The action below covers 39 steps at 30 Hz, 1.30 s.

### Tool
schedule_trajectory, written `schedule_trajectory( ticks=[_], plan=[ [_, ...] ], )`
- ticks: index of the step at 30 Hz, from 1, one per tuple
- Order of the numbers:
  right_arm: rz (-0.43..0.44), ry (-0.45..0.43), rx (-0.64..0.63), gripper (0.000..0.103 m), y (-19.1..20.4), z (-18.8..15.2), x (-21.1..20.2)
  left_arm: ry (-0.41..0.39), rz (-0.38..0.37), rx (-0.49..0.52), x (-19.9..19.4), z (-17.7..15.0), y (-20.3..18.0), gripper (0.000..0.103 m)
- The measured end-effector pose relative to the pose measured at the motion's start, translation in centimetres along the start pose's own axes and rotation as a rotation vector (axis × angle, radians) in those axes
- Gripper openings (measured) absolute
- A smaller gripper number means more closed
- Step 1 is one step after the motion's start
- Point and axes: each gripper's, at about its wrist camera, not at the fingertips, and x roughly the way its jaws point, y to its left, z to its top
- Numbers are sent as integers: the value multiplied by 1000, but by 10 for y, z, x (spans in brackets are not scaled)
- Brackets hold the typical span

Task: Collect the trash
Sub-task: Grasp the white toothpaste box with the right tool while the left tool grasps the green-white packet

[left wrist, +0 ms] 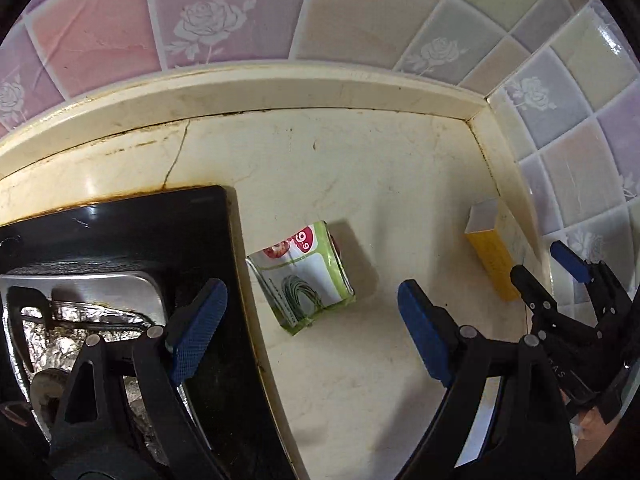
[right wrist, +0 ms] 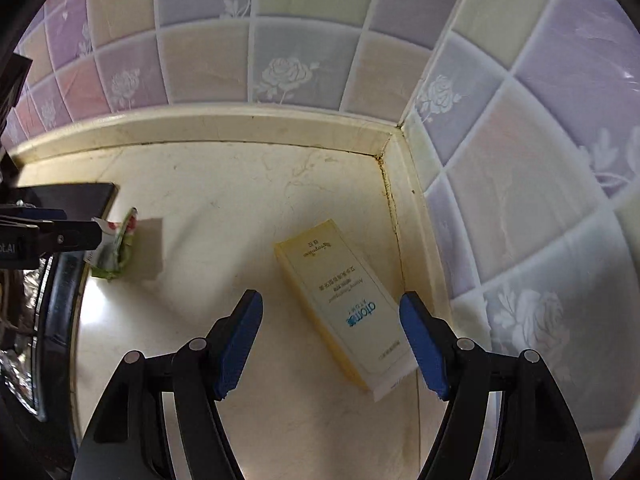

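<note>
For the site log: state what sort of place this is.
Most likely a home kitchen counter corner. A black glass cooktop with foil-lined burner sits in a cream stone worktop, backed by pastel rose-patterned wall tiles.

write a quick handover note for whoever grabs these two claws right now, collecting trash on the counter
Left claw: open, empty, above the green snack wrapper, which lies on the counter beside the black stove.
Right claw: open, empty, over the yellow box, which lies flat near the corner by the tiled wall; pads not pressing on it.
Done: nothing picked up yet.
Left: grip the wrapper and the box, then take both to the trash; no bin is in view.
</note>
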Motion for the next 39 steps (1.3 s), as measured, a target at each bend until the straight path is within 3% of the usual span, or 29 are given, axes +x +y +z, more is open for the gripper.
schedule_trajectory(
  ticks=[6,13,16,23,24,26,31,36,39],
  plan=[
    [0,47,-24,72,-3,2,35,19,15,3,18,5,-9,86],
    [32,102,44,71,-19,-2,65,41,35,-8,35,14,-13,86],
    [80,99,107,62,-26,-5,69,47,52,4,40,15,-18,86],
    [133,65,191,58,-25,-10,65,49,96,24,48,12,-26,85],
    [139,63,200,58,-23,-11,62,48,97,26,48,12,-27,83],
    [149,58,217,57,-19,-14,58,47,99,29,49,11,-28,66],
    [134,50,222,55,-4,-26,44,66,83,18,50,5,-26,42],
    [111,13,214,54,10,-39,20,47,87,41,47,1,-29,36],
    [101,-15,211,53,16,-43,6,22,85,61,39,0,-32,23]
  ],
)
